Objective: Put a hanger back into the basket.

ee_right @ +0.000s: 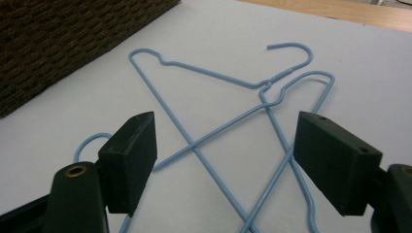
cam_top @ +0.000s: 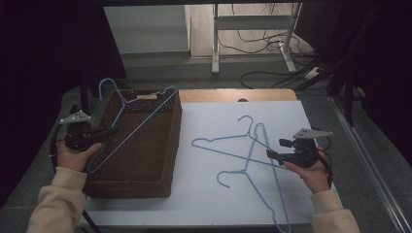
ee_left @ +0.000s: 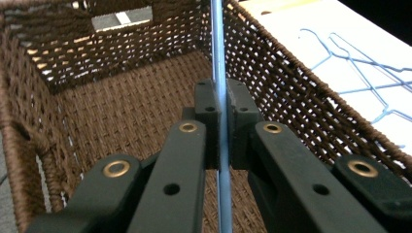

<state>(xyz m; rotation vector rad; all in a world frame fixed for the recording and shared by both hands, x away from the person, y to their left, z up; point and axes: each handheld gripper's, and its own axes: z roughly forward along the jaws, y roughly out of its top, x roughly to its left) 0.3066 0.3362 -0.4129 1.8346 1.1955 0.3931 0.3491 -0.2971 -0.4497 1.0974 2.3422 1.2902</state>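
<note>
Light blue wire hangers (cam_top: 243,155), a dark brown woven basket (cam_top: 145,165), white tabletop (cam_top: 204,199).

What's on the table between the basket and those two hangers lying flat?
Nothing: in the high view the white table is bare between the basket and the two crossed hangers. The right tongs' view shows that same empty strip.

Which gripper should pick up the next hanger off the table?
Right. The right gripper is open beside the two crossed hangers, while the left gripper is shut on a hanger over the basket.
</note>
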